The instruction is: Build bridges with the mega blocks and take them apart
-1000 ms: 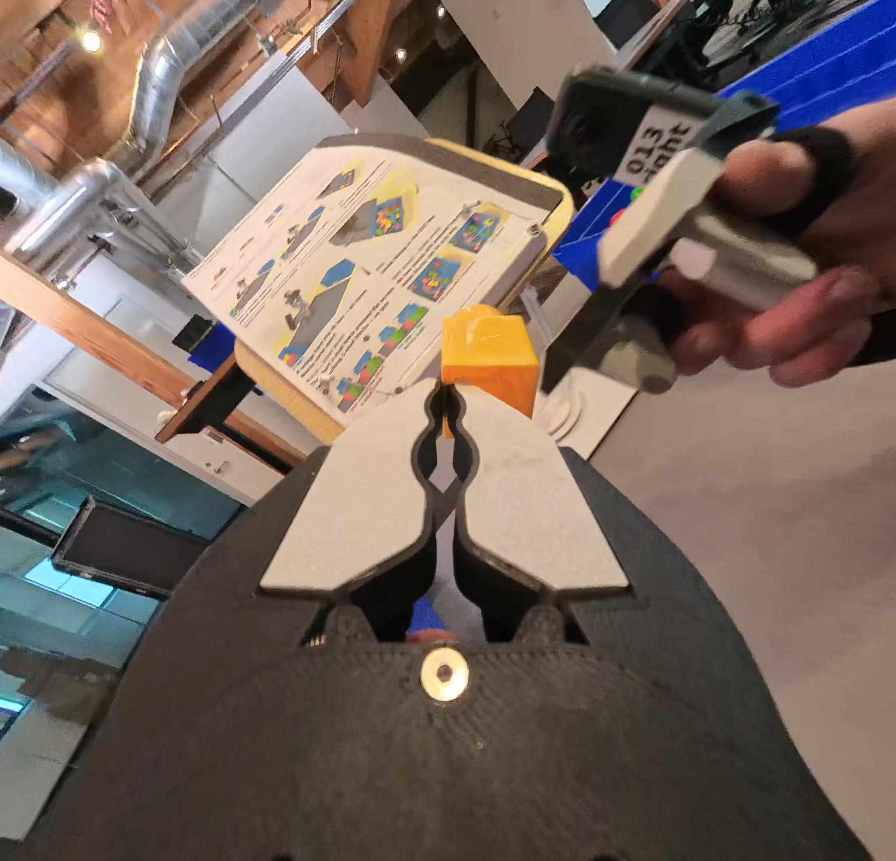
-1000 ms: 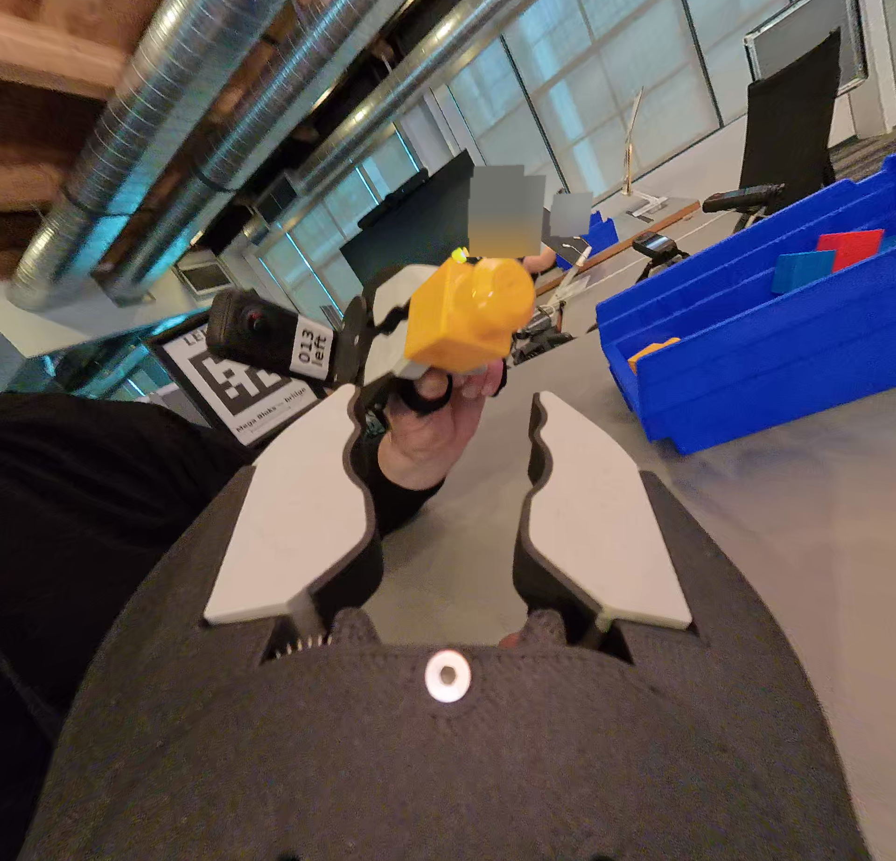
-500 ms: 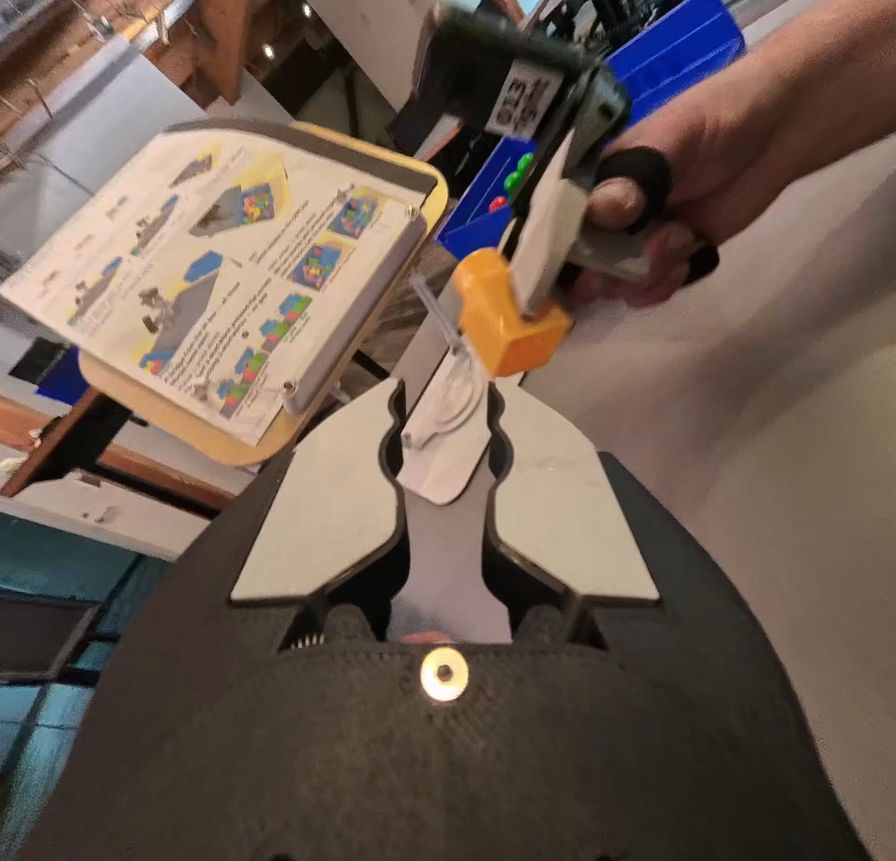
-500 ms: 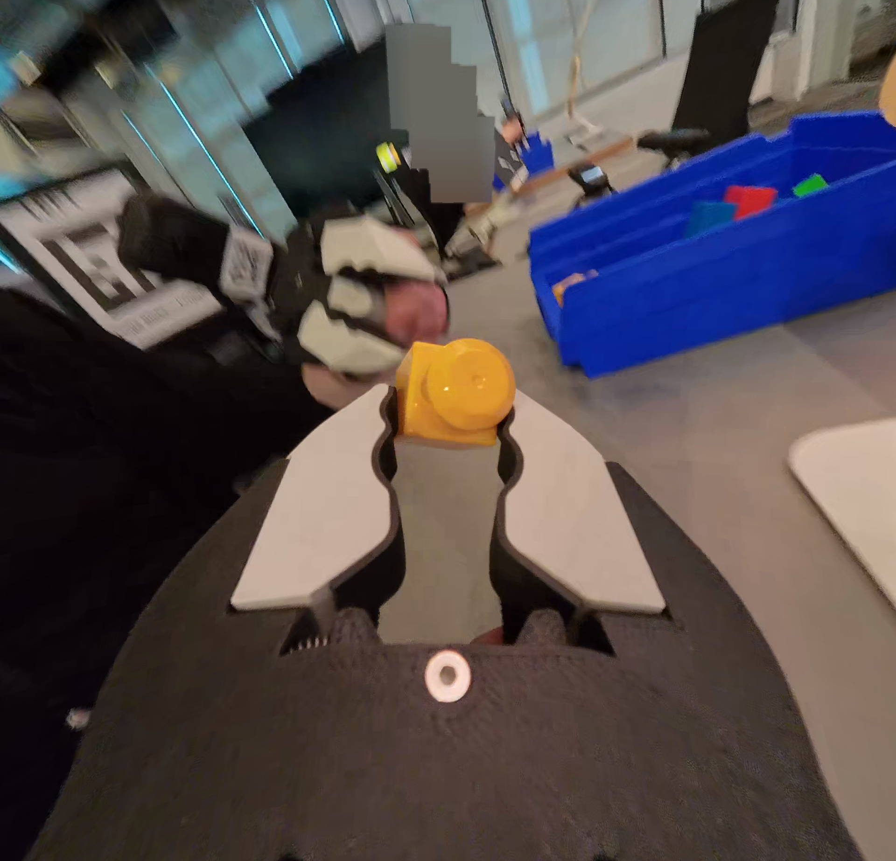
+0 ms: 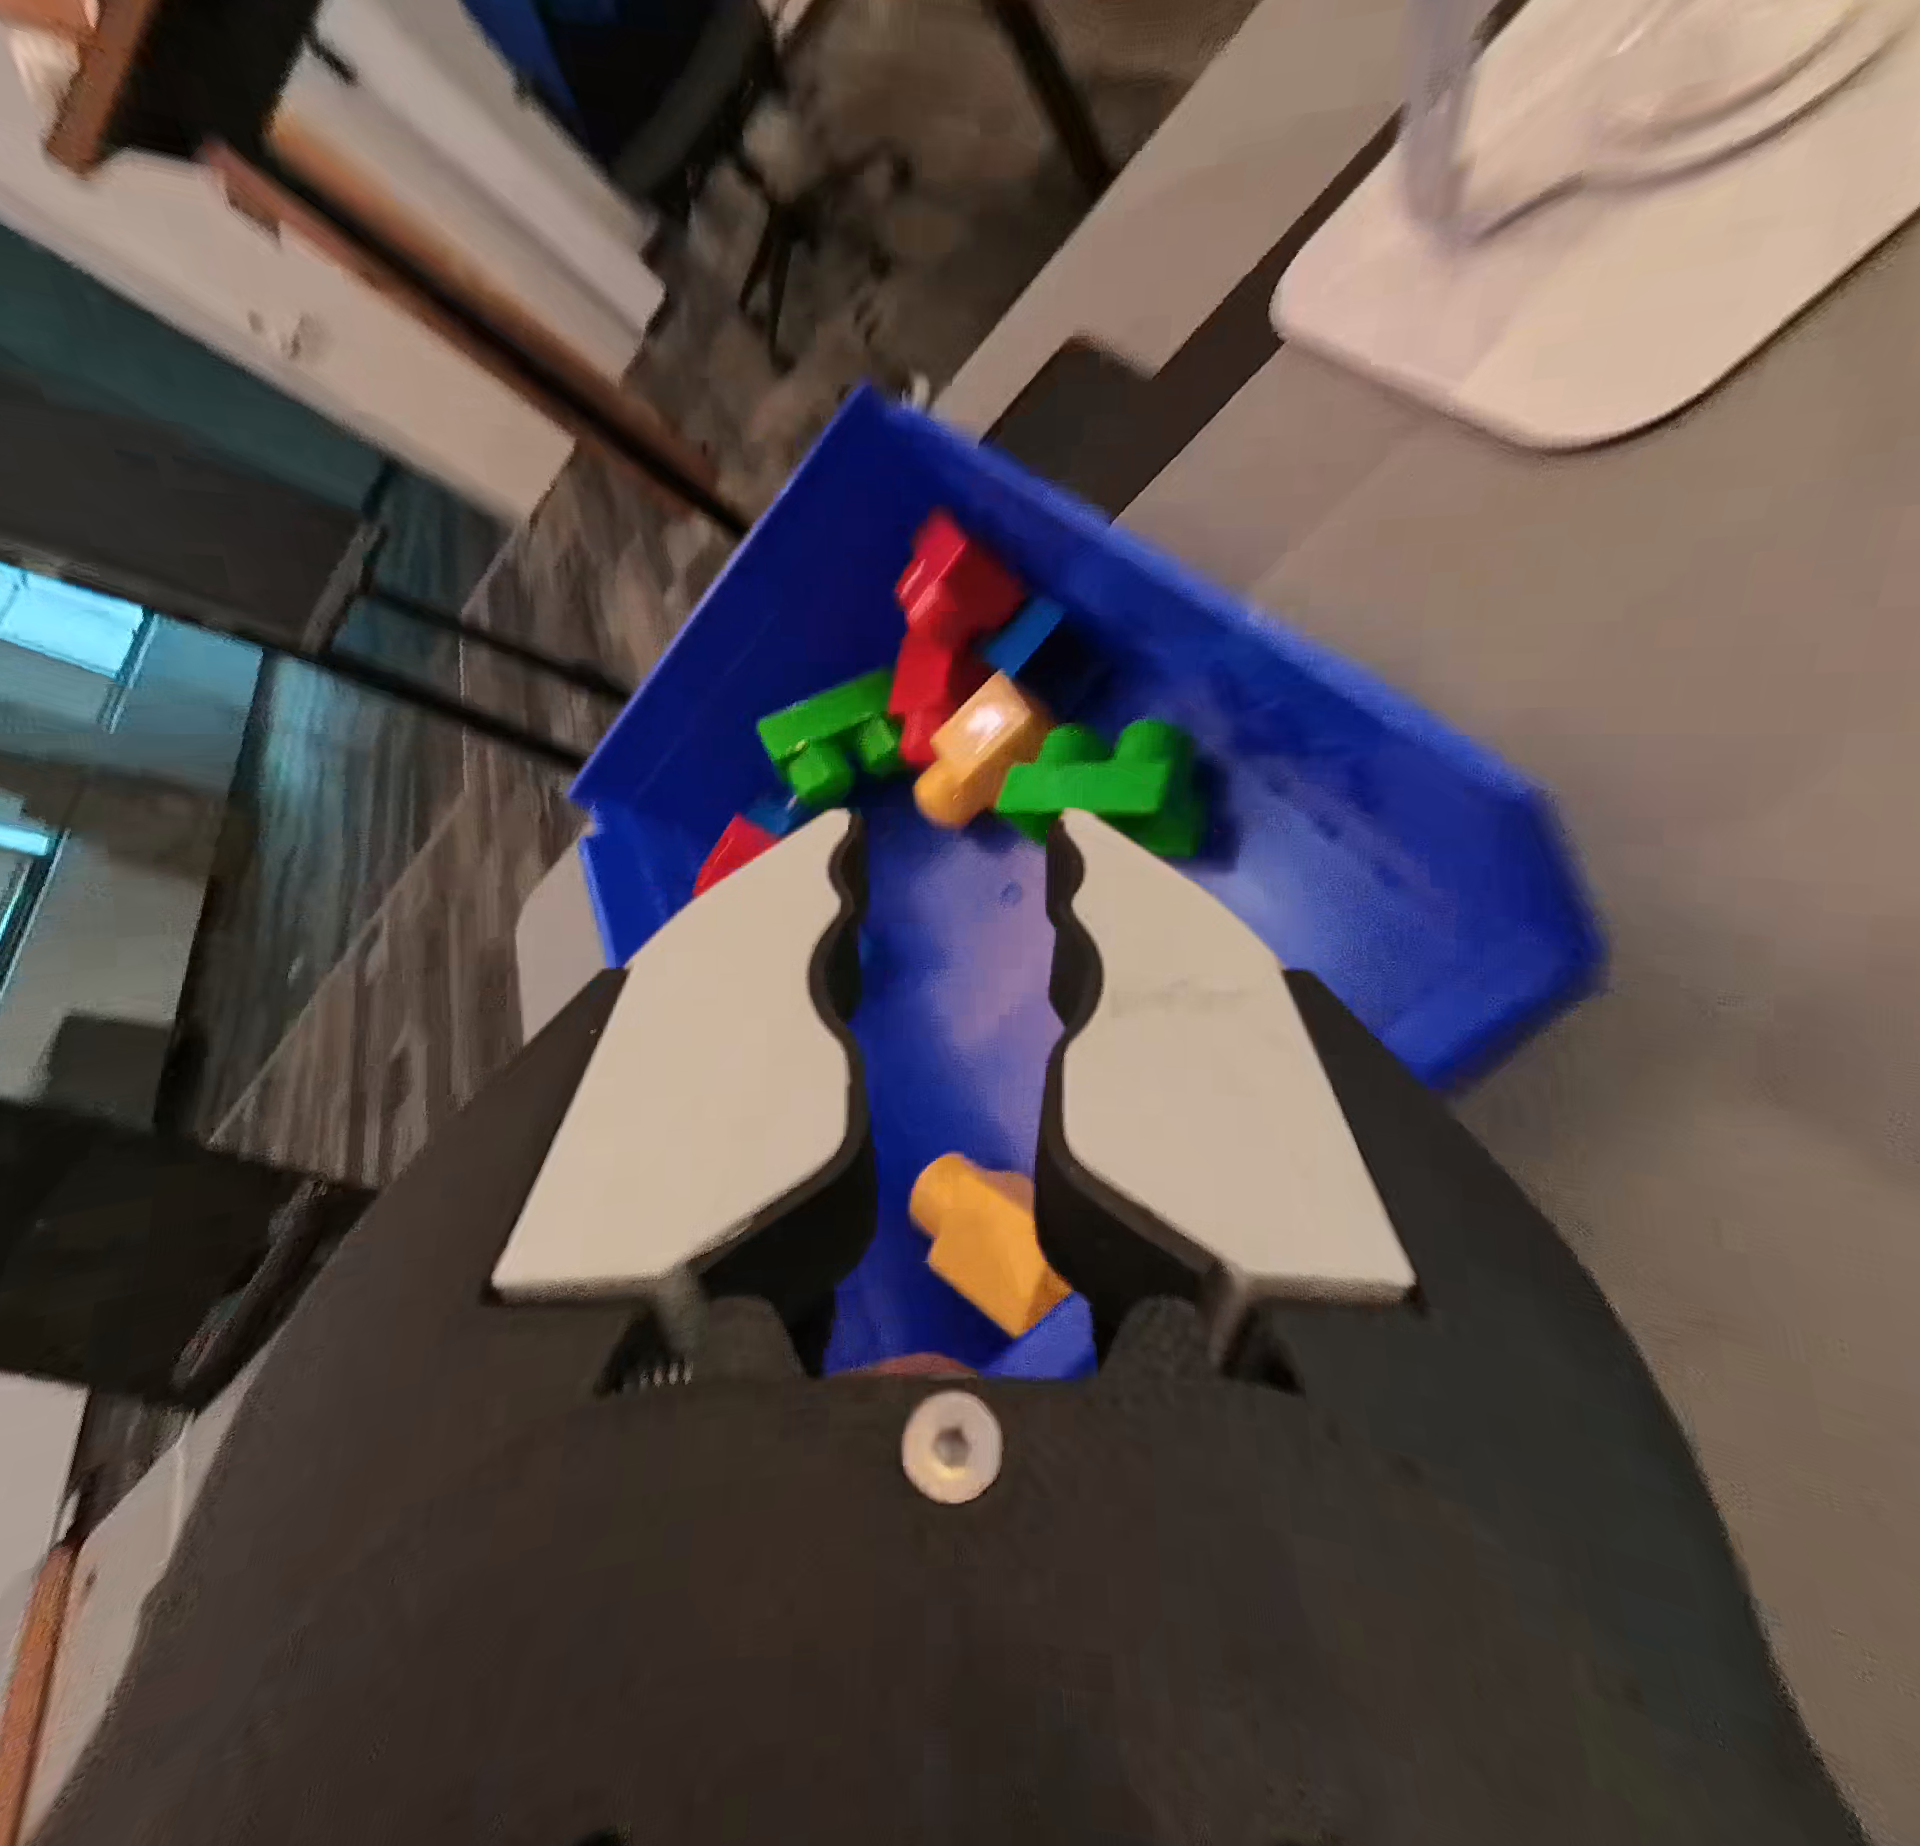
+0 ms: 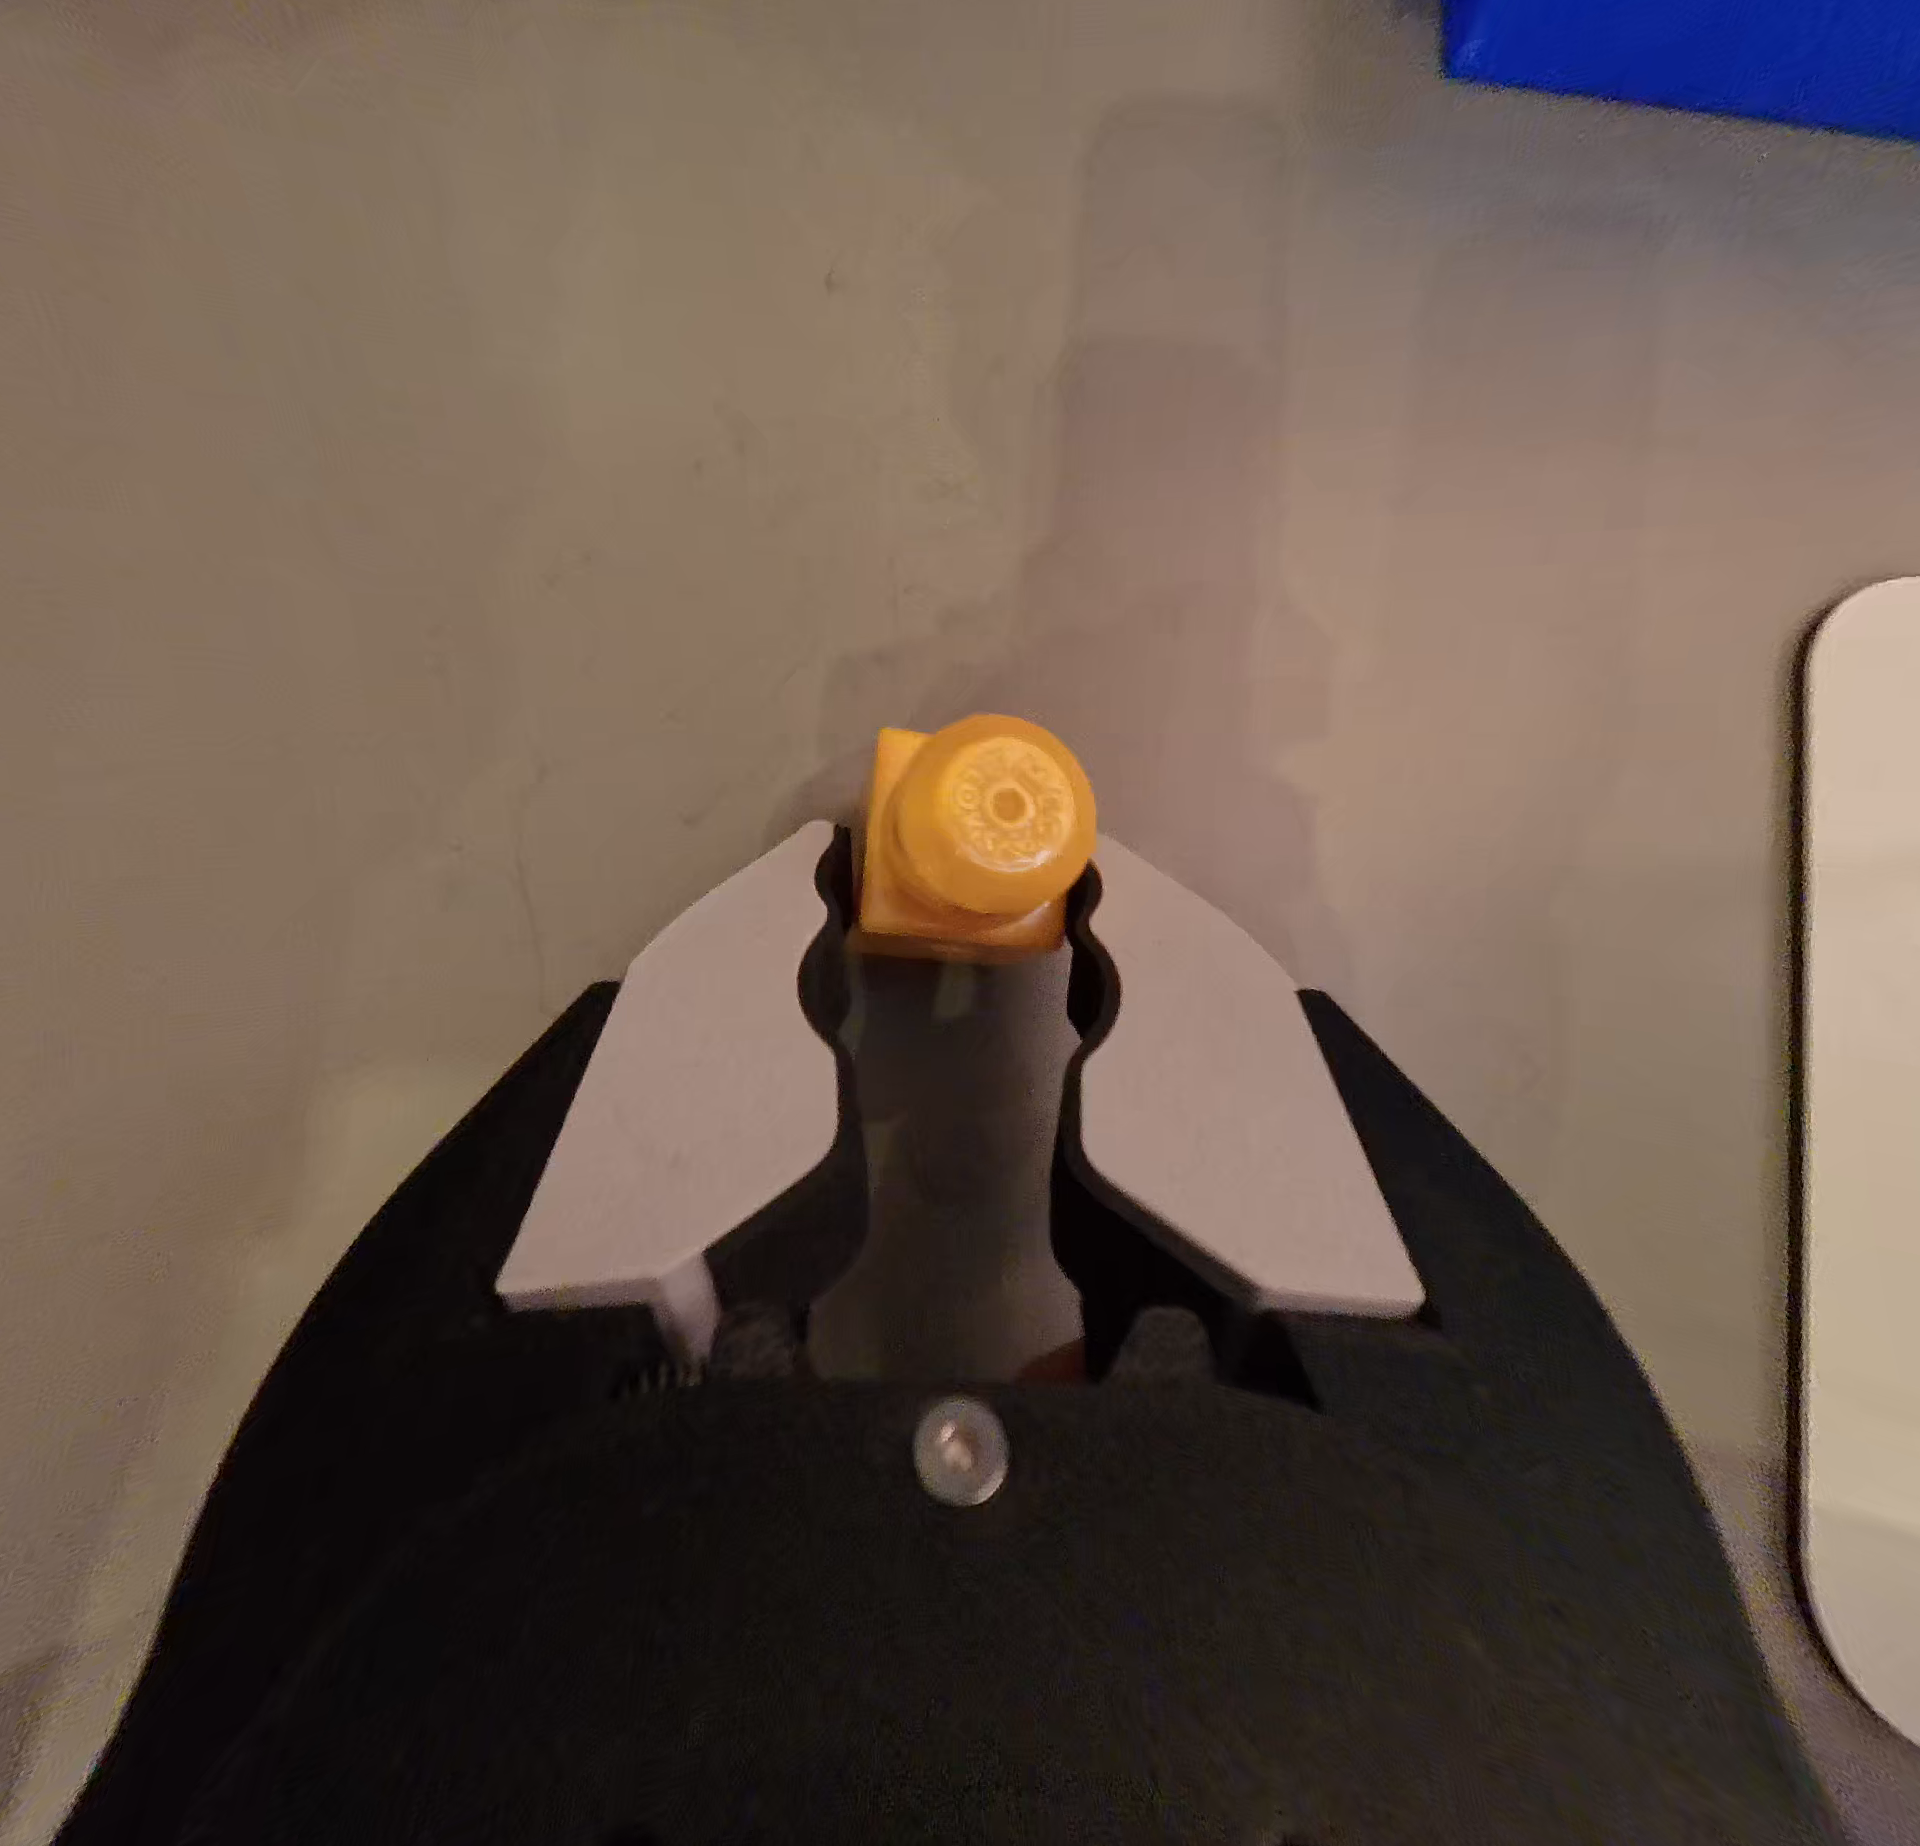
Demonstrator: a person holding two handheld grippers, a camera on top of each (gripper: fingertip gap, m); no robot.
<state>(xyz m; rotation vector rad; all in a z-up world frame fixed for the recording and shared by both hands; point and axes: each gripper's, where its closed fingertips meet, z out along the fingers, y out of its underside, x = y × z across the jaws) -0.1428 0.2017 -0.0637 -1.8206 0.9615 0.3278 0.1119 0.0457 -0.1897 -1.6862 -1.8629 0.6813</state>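
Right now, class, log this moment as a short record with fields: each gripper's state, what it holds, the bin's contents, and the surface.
Right gripper: closed on a single-stud yellow plastic block, stud facing the camera, fingertips pressing its sides.
Left gripper: open, nothing between the fingertips, poised over the blue plastic bin.
Bin contents: red block, green blocks, blue block, yellow blocks; another yellow block lies nearer the camera.
Surface: grey tabletop.
Also present: white rounded board, edge only.

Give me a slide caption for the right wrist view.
Right gripper clamps a yellow block, stud toward camera, above the grey table.
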